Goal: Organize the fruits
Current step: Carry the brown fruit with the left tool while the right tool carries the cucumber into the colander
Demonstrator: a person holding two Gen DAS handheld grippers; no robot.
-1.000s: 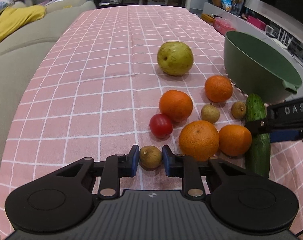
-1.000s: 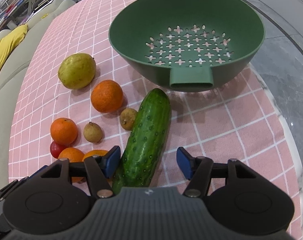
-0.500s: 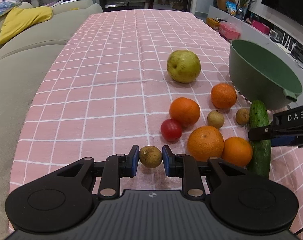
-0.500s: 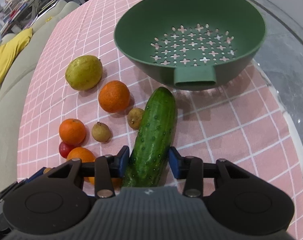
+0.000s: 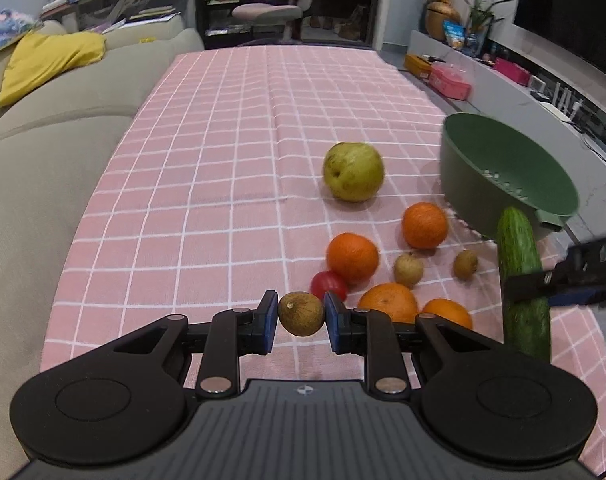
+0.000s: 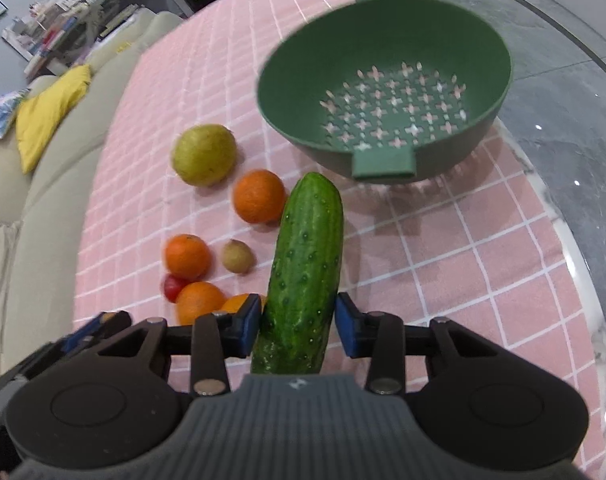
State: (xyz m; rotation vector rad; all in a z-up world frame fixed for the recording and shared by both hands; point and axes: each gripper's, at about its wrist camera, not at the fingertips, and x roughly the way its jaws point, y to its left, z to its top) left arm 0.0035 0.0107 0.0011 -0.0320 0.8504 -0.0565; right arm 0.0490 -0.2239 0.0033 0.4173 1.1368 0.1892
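Observation:
My left gripper (image 5: 301, 316) is shut on a small brown longan (image 5: 301, 314) and holds it above the pink checked tablecloth (image 5: 223, 184). My right gripper (image 6: 299, 320) is shut on a green cucumber (image 6: 307, 264), lifted off the cloth; the cucumber also shows in the left wrist view (image 5: 521, 272). The green colander bowl (image 6: 383, 92) stands beyond it, empty. On the cloth lie a yellow-green pear (image 5: 353, 176), several oranges, one being (image 5: 425, 226), a red tomato (image 5: 329, 284) and two more longans (image 5: 409, 268).
A beige sofa (image 5: 43, 168) with a yellow cushion (image 5: 47, 60) runs along the table's left side. The table's right edge (image 6: 575, 240) lies close past the colander, with grey floor beyond. A low shelf with clutter (image 5: 503, 68) stands at the far right.
My right gripper has closed on the cucumber and raised it. My left gripper has lifted the longan higher and drawn back from the fruit pile.

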